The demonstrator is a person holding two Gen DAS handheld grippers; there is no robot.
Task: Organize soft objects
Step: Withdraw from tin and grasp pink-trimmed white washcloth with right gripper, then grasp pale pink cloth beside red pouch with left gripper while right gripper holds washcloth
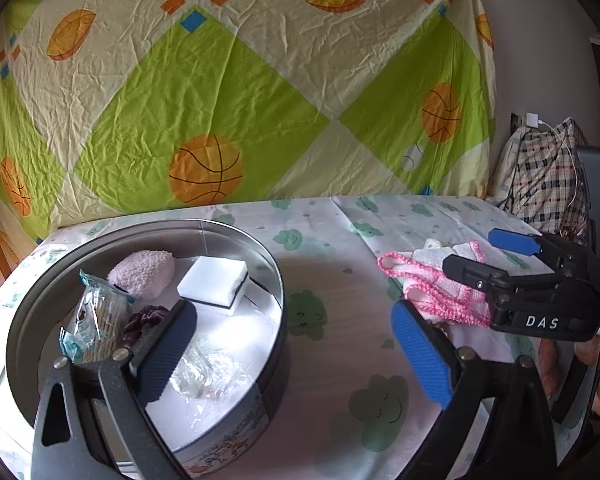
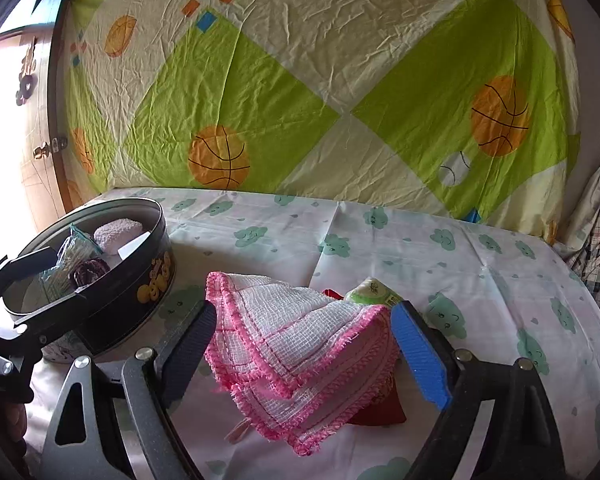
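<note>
I am holding my left tool [image 1: 292, 352] spread apart over the round tin [image 1: 220, 432] on the counter [image 1: 340, 280]. My right tool [image 2: 304, 344] is hanging apart around the pink-edged cloth [image 2: 300, 332].

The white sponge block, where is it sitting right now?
In the left wrist view the white sponge block lies inside the round tin, towards its far side, just right of the fluffy pink pad.
</note>
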